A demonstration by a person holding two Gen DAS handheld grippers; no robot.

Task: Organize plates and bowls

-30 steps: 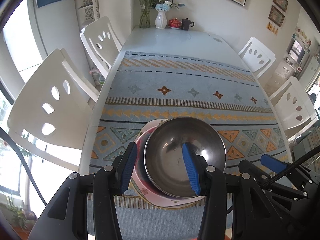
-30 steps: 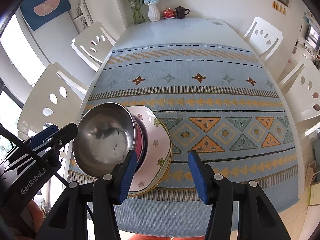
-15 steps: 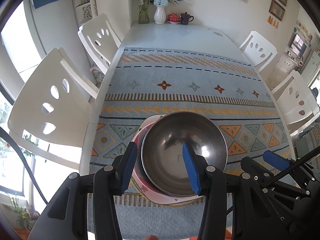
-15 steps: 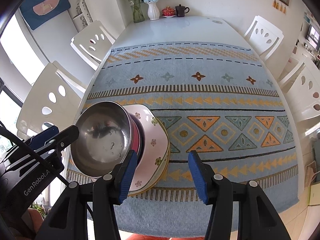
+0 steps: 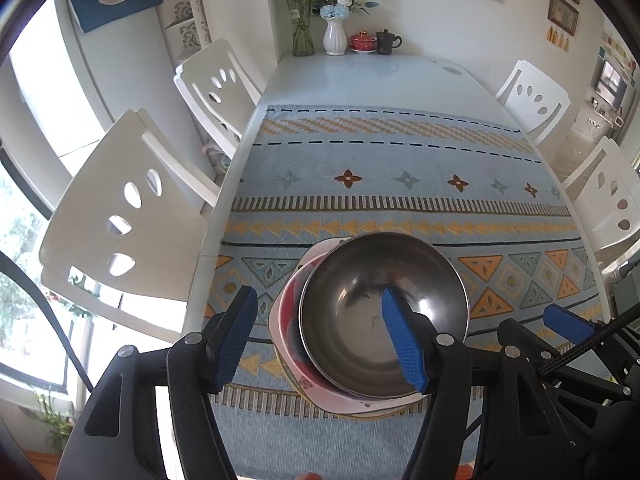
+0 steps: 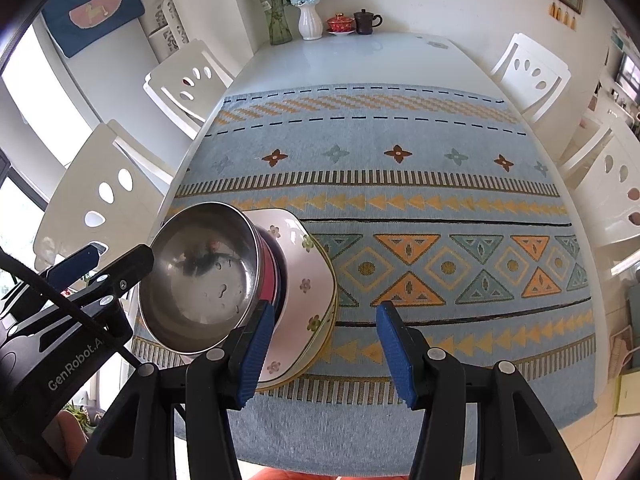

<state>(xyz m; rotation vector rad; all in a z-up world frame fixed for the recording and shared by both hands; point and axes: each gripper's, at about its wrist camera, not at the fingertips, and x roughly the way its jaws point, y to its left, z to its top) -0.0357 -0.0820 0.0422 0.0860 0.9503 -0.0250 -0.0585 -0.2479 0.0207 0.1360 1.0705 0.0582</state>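
A steel bowl (image 5: 352,312) (image 6: 200,276) sits nested in a red-rimmed bowl (image 5: 290,312) (image 6: 269,268). Both rest on a white flowered plate (image 5: 340,404) (image 6: 308,280), near the left front corner of the patterned cloth. My left gripper (image 5: 320,340) straddles the steel bowl's left rim. Its jaws are opening: one pad hangs inside the bowl, the other well outside, and neither presses on the rim. My right gripper (image 6: 326,350) stands open just right of the stack, over bare cloth, with nothing between its fingers.
The blue patterned cloth (image 6: 400,184) covers the near part of a white table (image 6: 360,56). Vases (image 6: 310,22), a red lidded cup and a dark teapot stand at the far end. White chairs (image 5: 120,220) line both sides. The table's left edge runs close to the stack.
My left gripper's jaws have spread wider, the left pad swinging away from the bowl's rim. The steel bowl stays on the stack. The right gripper has not moved.
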